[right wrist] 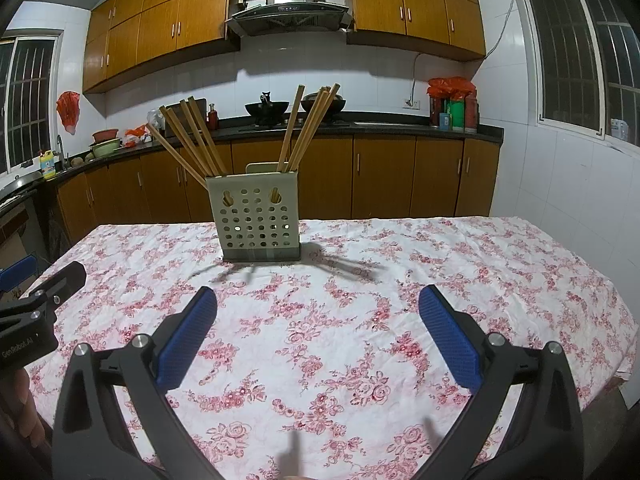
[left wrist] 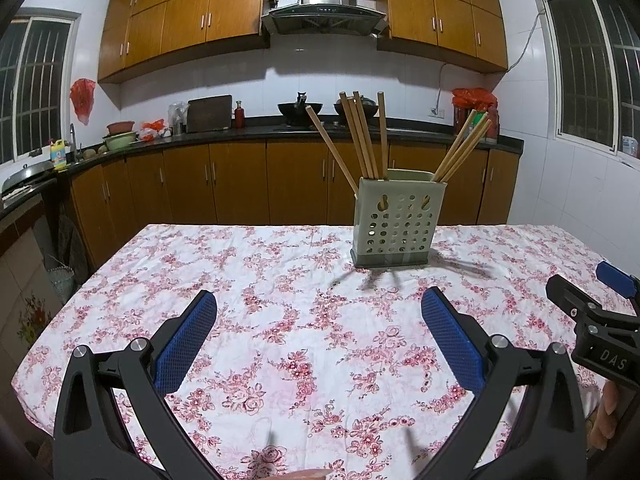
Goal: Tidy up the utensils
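Observation:
A pale green perforated utensil holder (left wrist: 396,224) stands upright on the floral tablecloth (left wrist: 280,280) and holds several wooden chopsticks (left wrist: 362,136) that lean left and right. In the right wrist view the holder (right wrist: 258,216) and its chopsticks (right wrist: 192,140) stand ahead, left of centre. My left gripper (left wrist: 318,300) is open and empty, well short of the holder. My right gripper (right wrist: 318,300) is open and empty, also short of it. Each gripper shows at the other view's edge: the right one (left wrist: 592,308), the left one (right wrist: 40,300).
The tablecloth (right wrist: 440,280) covers the whole table; its far edge lies just behind the holder. Beyond it are kitchen cabinets and a dark counter (left wrist: 240,128) with a wok, bowls and bottles. Barred windows flank the room.

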{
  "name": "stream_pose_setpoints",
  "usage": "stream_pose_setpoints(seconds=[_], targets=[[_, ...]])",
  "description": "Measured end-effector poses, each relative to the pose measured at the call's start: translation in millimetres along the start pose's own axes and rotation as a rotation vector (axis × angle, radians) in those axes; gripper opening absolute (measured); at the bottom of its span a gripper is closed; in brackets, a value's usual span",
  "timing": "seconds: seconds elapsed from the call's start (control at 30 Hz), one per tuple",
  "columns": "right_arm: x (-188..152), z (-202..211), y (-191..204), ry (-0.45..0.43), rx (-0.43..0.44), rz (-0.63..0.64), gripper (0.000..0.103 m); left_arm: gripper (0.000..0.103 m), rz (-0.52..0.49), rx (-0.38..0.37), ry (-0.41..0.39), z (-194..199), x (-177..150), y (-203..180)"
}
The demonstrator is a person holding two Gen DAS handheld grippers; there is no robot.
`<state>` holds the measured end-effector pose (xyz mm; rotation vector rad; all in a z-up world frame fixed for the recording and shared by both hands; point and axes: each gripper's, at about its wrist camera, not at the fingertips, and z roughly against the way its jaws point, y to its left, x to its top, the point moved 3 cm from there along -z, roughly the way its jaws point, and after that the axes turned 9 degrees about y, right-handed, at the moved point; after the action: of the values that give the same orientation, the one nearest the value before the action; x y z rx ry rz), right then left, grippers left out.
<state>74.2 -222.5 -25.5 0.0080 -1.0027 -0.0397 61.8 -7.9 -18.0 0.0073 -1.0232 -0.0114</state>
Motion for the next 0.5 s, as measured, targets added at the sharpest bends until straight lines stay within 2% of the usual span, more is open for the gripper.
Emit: stream_pose_setpoints(seconds=[0.5], targets=[[-0.1,0.2,-0.3,0.001,0.001,0.000,0.099,0.101,0.015,0.000,0.011,-0.1,0.2,2.9]])
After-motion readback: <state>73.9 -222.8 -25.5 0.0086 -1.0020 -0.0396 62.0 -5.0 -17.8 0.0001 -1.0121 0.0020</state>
